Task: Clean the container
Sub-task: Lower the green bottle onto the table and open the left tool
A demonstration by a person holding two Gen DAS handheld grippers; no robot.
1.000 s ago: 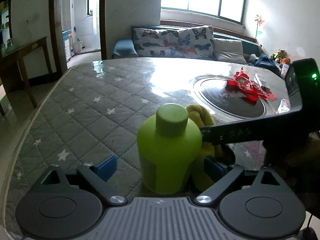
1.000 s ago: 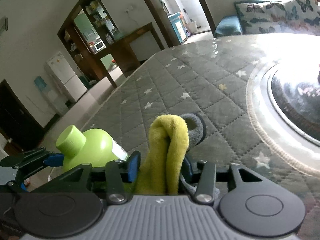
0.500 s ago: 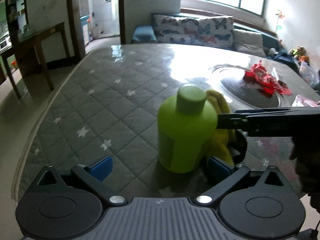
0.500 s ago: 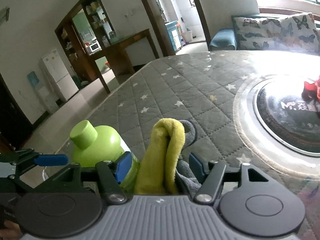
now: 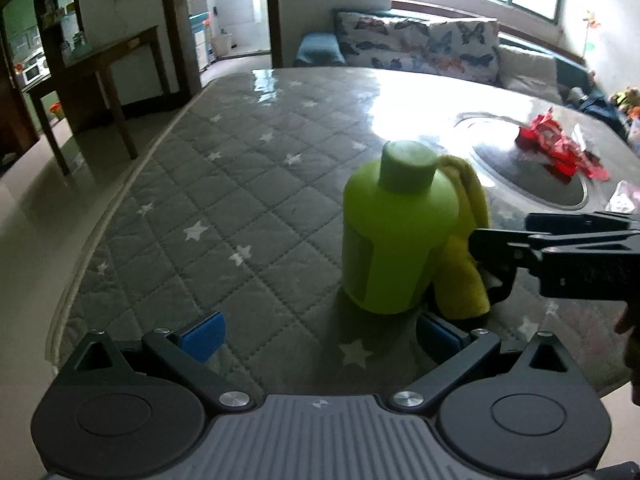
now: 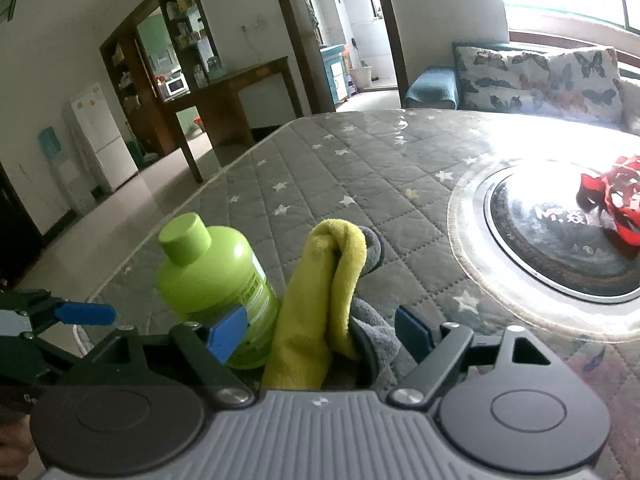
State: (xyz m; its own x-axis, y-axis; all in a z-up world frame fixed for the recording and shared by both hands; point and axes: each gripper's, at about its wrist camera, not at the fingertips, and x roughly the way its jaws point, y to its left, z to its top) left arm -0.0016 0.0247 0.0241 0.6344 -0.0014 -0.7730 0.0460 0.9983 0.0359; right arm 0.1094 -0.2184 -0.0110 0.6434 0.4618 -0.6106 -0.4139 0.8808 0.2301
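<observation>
A lime-green bottle [image 5: 396, 236] with its cap on stands upright on the grey star-quilted table cover [image 5: 224, 208]. A folded yellow cloth [image 5: 466, 256] with a grey side leans against the bottle's right. My left gripper [image 5: 320, 336] is open wide, and the bottle stands just beyond its blue pads, untouched. In the right wrist view, the yellow cloth [image 6: 320, 300] rises between the fingers of my right gripper [image 6: 320, 334]. Its jaws are opening, and both pads stand off the cloth. The bottle [image 6: 212, 268] is just left of them.
A round glass turntable [image 6: 560, 264] with a red wrapper [image 6: 612, 196] on it lies to the right. The table's edge [image 5: 104, 224] curves along the left, with floor and a wooden side table [image 5: 100, 64] beyond. A patterned sofa [image 5: 420, 44] sits behind the table.
My right jaws have spread apart and let go of the yellow cloth, which stays upright. My left jaws widened slightly and tilted, so the bottle now sits farther ahead of them.
</observation>
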